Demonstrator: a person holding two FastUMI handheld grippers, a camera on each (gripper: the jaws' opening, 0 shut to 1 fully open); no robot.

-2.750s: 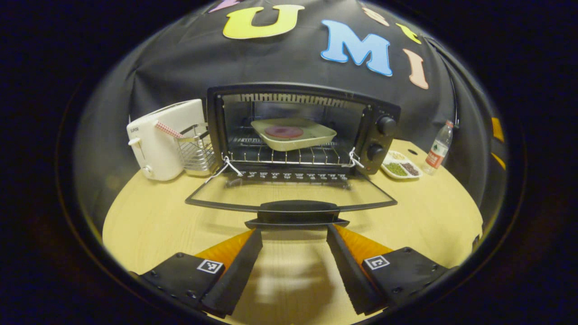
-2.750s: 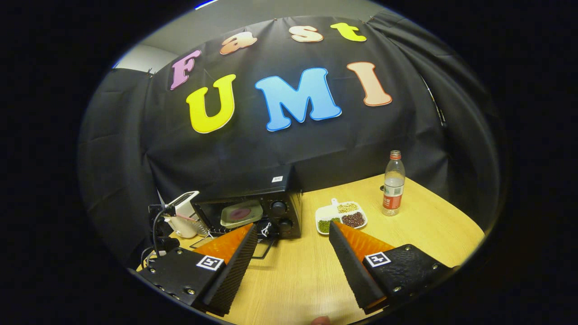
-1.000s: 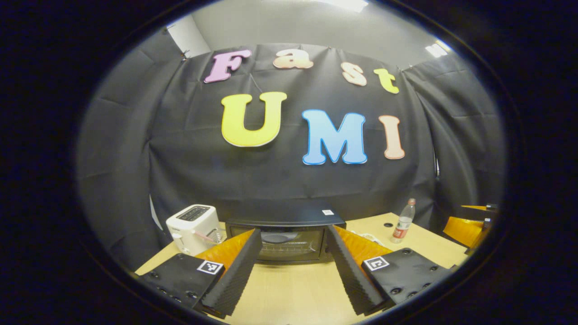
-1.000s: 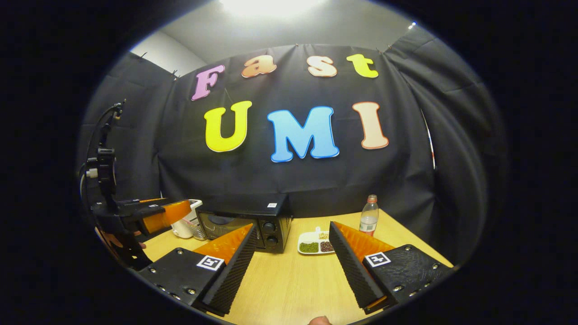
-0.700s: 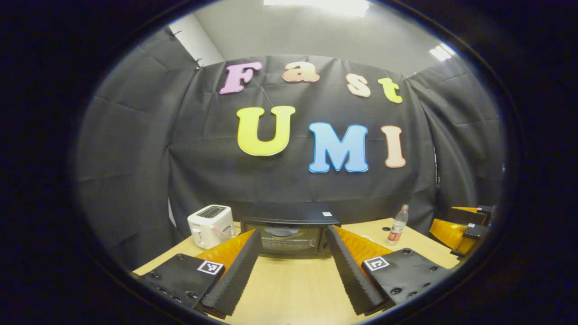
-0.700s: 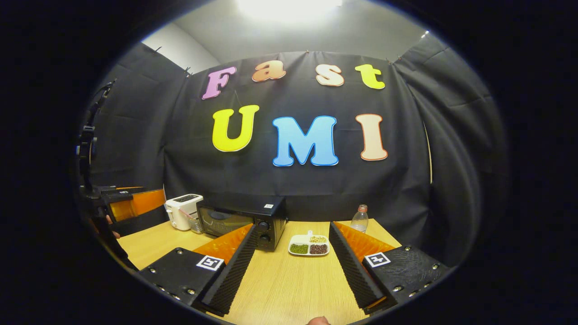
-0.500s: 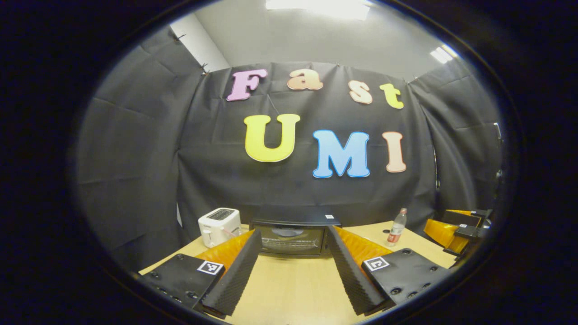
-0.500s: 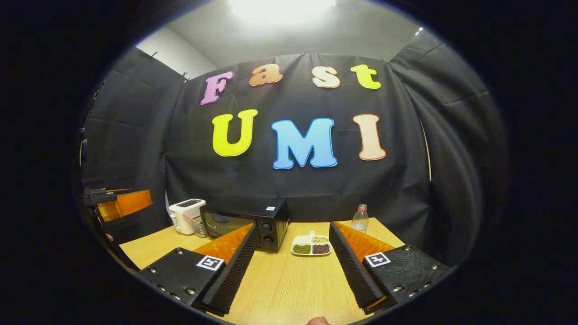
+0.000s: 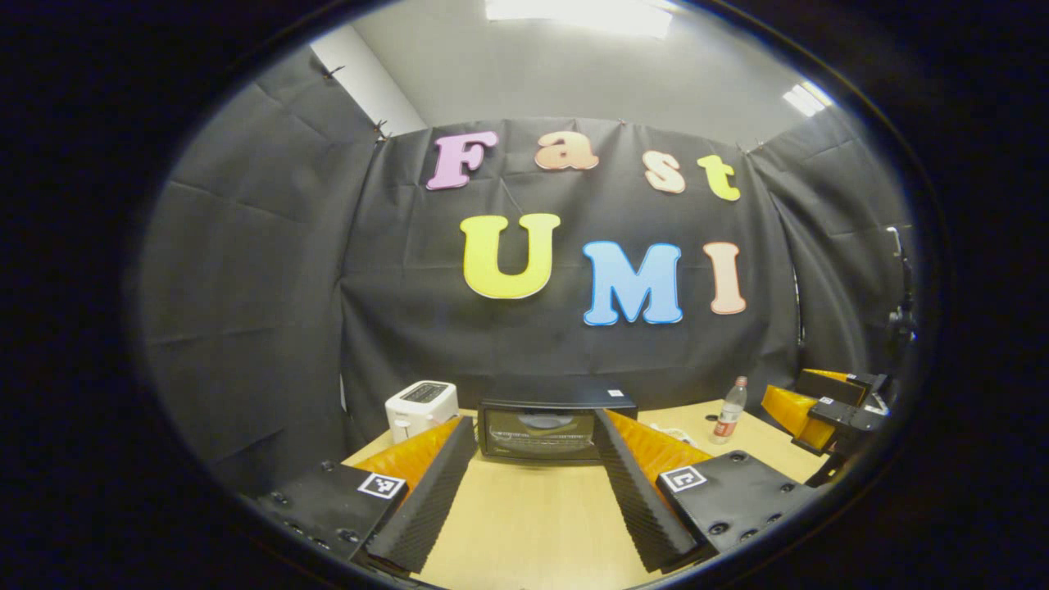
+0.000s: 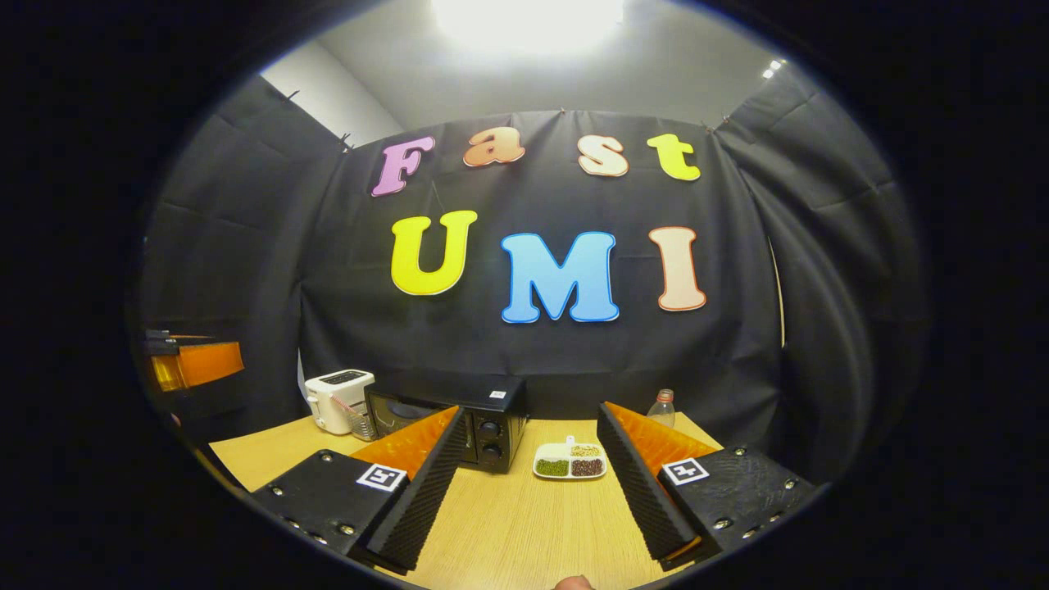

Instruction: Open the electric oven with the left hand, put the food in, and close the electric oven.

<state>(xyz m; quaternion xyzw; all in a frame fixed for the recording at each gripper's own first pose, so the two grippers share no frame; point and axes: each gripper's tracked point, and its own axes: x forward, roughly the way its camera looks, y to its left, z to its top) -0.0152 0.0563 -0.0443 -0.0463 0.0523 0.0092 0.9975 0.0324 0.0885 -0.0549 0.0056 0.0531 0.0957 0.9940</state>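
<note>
On the wooden table [image 9: 524, 508], I saw the electric oven [image 9: 551, 428] closed at twelve o'clock.
I held left gripper [image 9: 531, 483] and right gripper [image 10: 529, 483] spread, empty.

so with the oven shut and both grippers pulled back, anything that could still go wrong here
Little, judging by now. The oven door looks closed with the dish visible behind the glass, but whether it is fully latched cannot be told from this far. The left hand-held gripper and right hand-held gripper hang open above the table; lowering carelessly could knock the sectioned snack plate or the bottle.
</note>
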